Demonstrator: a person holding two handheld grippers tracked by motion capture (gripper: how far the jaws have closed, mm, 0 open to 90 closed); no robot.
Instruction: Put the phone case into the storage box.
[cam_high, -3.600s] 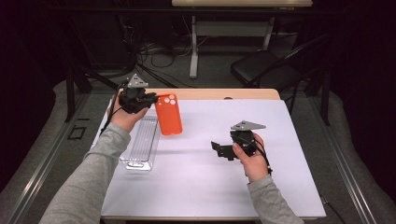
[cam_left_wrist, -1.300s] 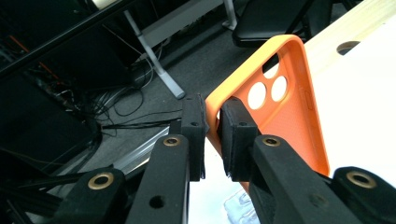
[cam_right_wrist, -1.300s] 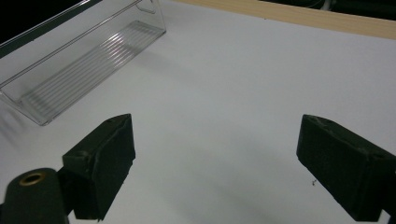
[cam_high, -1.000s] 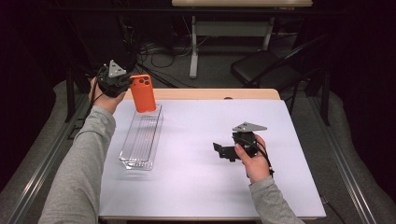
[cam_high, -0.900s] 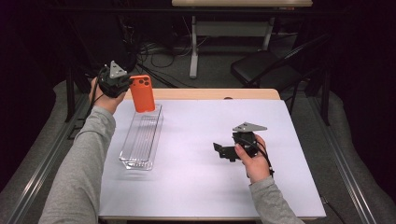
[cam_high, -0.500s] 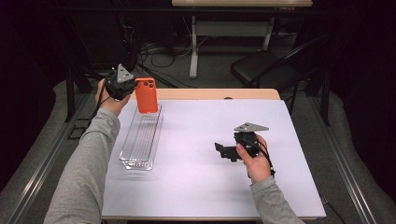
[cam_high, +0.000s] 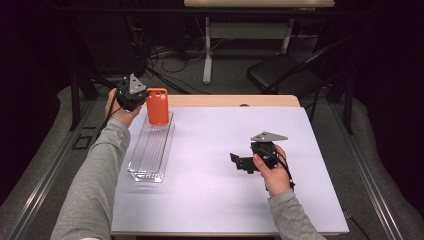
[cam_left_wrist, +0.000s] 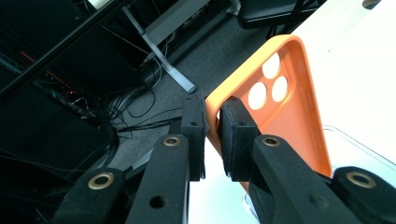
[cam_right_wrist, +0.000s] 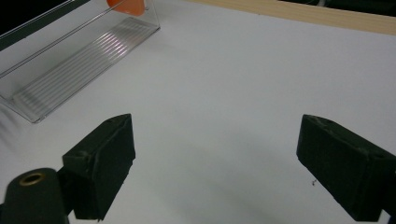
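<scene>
An orange phone case (cam_high: 157, 105) stands upright over the far end of a clear plastic tray (cam_high: 150, 150), its lower edge at the tray's far rim. My left gripper (cam_high: 142, 100) is shut on the case's edge near the camera holes. In the left gripper view the case (cam_left_wrist: 285, 107) is pinched between the two black jaws of the left gripper (cam_left_wrist: 212, 135). My right gripper (cam_high: 240, 162) rests low over the white table, right of centre, open with nothing between its fingers. In the right gripper view the tray (cam_right_wrist: 79, 60) lies ahead to the left with the case's orange bottom (cam_right_wrist: 126, 7) in it.
The white table cover (cam_high: 225, 200) ends at a wooden back edge (cam_high: 230, 100). Behind the table are a black chair (cam_high: 285, 72), a desk leg and floor cables (cam_high: 165, 52). A metal rail runs along the floor at the left.
My left gripper has carried the orange case from the table's middle-left up and back, then down toward the tray's far end. The right gripper has barely moved.
</scene>
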